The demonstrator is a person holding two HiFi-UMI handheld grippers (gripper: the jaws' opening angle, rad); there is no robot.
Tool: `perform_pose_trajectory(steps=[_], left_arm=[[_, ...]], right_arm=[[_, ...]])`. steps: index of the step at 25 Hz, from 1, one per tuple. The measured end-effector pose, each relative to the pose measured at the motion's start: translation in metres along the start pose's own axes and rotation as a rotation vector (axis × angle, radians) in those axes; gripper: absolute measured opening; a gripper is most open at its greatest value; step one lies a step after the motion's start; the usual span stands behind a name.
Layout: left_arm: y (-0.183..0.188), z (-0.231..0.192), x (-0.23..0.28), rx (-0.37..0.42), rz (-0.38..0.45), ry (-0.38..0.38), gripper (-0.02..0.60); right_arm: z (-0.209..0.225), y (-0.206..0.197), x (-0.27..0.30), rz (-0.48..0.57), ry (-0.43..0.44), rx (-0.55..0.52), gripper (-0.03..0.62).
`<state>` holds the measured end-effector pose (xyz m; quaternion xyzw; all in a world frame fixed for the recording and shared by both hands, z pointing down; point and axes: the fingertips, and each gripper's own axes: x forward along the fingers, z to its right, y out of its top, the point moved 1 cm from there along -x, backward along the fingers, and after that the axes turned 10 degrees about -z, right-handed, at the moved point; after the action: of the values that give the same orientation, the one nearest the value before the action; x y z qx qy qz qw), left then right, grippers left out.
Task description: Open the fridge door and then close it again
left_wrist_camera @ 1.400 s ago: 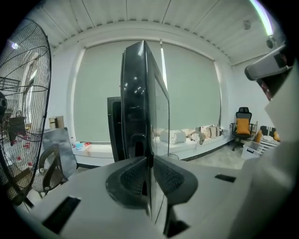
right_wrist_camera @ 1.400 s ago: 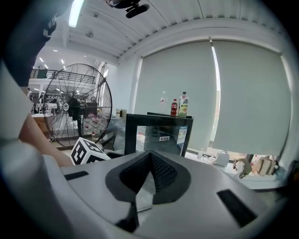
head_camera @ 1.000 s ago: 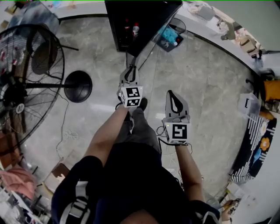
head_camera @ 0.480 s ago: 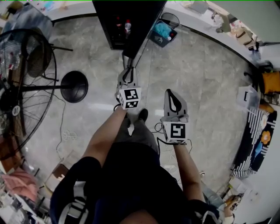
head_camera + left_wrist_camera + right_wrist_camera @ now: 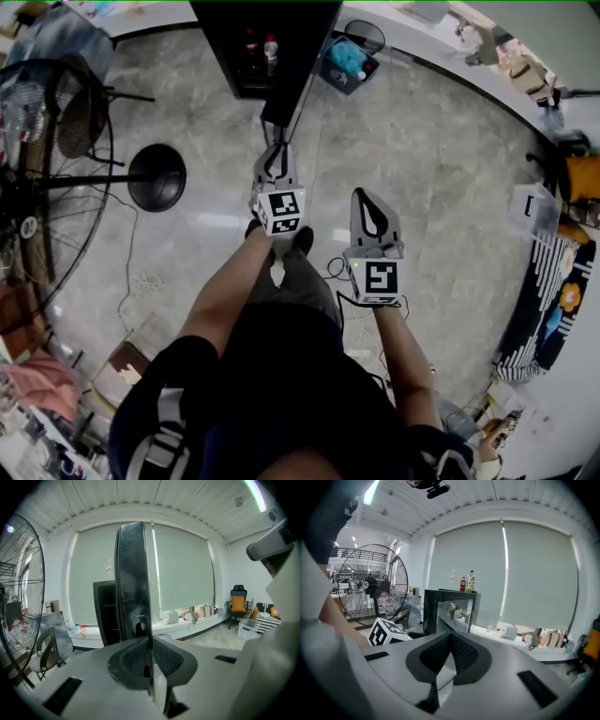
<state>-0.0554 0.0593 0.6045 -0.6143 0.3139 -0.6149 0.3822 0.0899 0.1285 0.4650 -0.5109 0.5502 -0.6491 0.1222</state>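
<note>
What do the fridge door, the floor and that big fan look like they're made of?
Fridge door: probably glass in a dark glossy frame; the pane looks see-through and reflective.
Floor: grey veined stone or tile, polished, judging by the joint lines and glare.
Fan: a guard of thin black wires, probably painted metal.

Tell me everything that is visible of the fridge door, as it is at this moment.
The fridge door is a tall, dark, glossy panel whose face mirrors the room. It stands upright and open, swung out from the black cabinet into the room, so the left gripper view meets it nearly edge-on. The left gripper, jaws together, points at its free edge; whether it touches the door cannot be told.
</note>
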Motion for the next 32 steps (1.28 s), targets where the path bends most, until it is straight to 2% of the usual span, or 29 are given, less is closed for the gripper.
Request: perform_pose_trajectory(steps=[6,18,32], left_arm=[[0.0,0.016,0.001,0.005,0.003,0.011,0.046],[0.0,0.019,-0.002,0.019,0.003,0.023,0.046],[-0.002,0.02,-0.009,0.072,-0.011,-0.023,0.048]], right_arm=[[0.013,-0.008,-0.004,-0.008,-0.004,0.001,0.018],[0.013,-0.012,-0.008,-0.004,0.004,0.0,0.018],[0.007,-0.005,-0.008,-0.003,0.009,-0.002,0.018]])
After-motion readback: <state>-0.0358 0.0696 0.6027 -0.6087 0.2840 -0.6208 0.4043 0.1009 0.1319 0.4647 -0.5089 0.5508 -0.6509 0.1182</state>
